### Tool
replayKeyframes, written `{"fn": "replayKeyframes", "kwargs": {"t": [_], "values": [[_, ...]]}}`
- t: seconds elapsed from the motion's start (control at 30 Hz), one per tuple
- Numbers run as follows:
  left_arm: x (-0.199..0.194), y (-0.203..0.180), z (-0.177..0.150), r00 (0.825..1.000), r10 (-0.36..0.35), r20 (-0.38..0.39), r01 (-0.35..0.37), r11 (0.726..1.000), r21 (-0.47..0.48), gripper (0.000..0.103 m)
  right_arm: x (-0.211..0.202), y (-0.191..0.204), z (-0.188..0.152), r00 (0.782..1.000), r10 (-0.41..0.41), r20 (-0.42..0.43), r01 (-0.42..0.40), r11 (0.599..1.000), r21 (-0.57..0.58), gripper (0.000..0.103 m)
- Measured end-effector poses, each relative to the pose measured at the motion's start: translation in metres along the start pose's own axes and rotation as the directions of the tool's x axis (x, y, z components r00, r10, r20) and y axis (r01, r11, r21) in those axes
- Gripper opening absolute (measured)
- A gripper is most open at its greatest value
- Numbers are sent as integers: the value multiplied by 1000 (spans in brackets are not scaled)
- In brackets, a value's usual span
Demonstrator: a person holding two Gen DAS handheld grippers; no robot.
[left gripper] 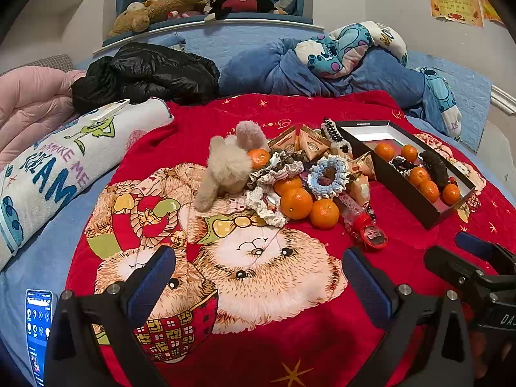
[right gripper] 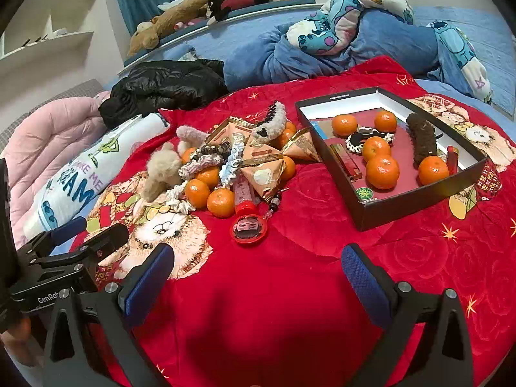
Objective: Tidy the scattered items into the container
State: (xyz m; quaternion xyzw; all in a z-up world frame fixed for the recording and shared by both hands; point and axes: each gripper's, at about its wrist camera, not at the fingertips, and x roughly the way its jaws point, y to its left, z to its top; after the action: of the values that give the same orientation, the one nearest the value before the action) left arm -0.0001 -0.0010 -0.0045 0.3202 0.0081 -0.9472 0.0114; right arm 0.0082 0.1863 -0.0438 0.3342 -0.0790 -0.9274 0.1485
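Right wrist view, left to right: the left claw (right gripper: 87, 235) and the right claw (right gripper: 258, 277) both hover with jaws wide apart and empty over the red blanket (right gripper: 290, 290). Ahead lies the heap: plush toy (right gripper: 161, 167), scrunchies (right gripper: 196, 164), tangerines (right gripper: 221, 201), snack packets (right gripper: 262, 174) and a red keychain (right gripper: 247, 227). A pull on one scrunchie could, I judge, drag tangled neighbours or roll loose fruit across the soft bedding. Further right, the black box (right gripper: 416, 203) already holds five tangerines, a dark hair claw clip (right gripper: 421, 138), a scrunchie and lighters.
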Motion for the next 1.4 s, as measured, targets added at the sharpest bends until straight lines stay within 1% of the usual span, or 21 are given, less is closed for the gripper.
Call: {"fn": "replayKeyframes", "kwargs": {"t": [1.4], "values": [[1, -3, 0, 1000, 7, -10, -7, 1000, 1, 103, 2, -1, -1, 1000, 5, -15, -5, 1000, 6, 103]]}}
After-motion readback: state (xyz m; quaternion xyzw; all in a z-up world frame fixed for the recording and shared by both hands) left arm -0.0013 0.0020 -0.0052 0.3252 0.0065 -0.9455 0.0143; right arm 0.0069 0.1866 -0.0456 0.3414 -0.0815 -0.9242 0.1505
